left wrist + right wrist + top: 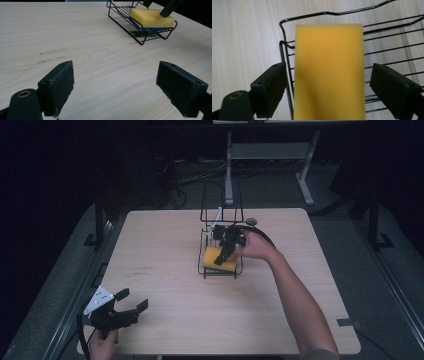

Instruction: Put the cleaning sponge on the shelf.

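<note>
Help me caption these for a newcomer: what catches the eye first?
The yellow sponge lying in the black wire rack at mid-table, with the right tool open just above it. The left tool waits open at the table's near left corner.

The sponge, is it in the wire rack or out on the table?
In. The yellow sponge lies flat inside the black wire rack, blue side down; the open right tool straddles it without touching.

A pale wooden table (165, 285) carries a black wire rack (220, 270) right of centre, toward the far edge.
</note>
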### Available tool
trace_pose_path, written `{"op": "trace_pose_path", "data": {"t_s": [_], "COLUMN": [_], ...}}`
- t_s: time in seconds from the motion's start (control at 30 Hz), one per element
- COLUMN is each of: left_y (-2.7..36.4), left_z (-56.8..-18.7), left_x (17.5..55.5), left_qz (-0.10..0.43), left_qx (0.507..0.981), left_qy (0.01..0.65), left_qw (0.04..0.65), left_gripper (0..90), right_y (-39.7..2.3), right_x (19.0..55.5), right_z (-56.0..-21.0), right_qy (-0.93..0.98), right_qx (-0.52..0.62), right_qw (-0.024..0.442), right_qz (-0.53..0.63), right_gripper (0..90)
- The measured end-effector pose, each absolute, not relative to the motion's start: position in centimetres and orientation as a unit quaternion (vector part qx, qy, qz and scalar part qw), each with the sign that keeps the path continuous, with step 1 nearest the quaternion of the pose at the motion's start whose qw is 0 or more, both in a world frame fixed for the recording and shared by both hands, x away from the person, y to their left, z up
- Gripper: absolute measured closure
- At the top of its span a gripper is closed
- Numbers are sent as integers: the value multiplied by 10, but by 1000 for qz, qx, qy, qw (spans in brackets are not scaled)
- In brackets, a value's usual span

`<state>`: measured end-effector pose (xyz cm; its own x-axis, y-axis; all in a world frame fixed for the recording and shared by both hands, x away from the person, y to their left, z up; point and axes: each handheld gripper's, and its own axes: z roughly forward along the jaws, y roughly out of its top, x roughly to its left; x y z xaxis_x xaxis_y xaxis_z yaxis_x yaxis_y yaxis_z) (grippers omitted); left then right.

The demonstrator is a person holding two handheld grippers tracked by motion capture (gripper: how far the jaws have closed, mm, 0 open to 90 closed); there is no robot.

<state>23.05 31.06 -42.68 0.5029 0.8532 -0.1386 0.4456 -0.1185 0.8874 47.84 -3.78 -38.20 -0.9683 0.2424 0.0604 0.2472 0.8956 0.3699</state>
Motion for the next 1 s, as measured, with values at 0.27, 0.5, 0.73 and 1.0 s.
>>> {"op": "trace_pose_path", "data": {"t_s": [0.27,0.5,0.73,1.0], "left_y": [311,309,309,307], "left_z": [-426,-427,-426,-427], "left_x": [230,231,231,231], "left_qz": [210,210,210,208], "left_qx": [718,719,719,720], "left_qy": [453,451,451,450], "left_qw": [485,486,486,485], "left_gripper": [140,140,140,140], "right_y": [-40,-42,-49,-57], "right_x": [476,474,474,469], "right_z": [-379,-378,-381,-379], "right_qy": [-973,-973,-968,-966], "right_qx": [-123,-124,-138,-138], "right_qw": [8,10,20,7], "right_qz": [-196,-195,-210,-220], "right_gripper": [139,138,139,139]}}
